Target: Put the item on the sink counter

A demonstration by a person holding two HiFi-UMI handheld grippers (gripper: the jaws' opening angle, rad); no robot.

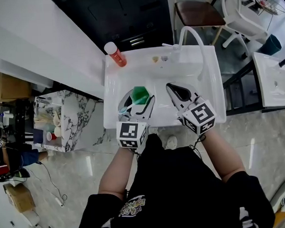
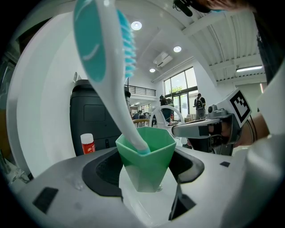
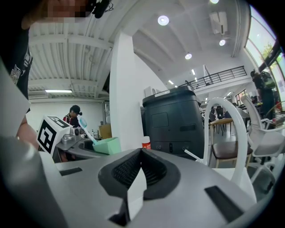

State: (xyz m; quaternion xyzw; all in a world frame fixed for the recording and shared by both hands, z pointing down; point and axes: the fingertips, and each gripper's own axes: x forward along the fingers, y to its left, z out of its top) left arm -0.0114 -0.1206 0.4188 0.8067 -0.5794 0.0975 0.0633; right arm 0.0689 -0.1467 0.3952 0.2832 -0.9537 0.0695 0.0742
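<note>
While left claw (image 2: pixel 146 173) clamps green cup (image 2: pixel 147 151) by its sides, task not finished: cup hangs over basin (image 1: pixel 157 80) of sink worktop (image 1: pixel 139 57), not set on rim, not let go. Base touching anything: can't tell. Left to do, my read: lower onto flat rim, release. Right claw (image 3: pixel 140 173) jaws nearly together, nothing in them, near cup. Cup: faceted, tapered, green fading pale at base, upright. White-teal toothbrush (image 2: pixel 109 75) leans inside, head up. Looks top-heavy, may tip.
</note>
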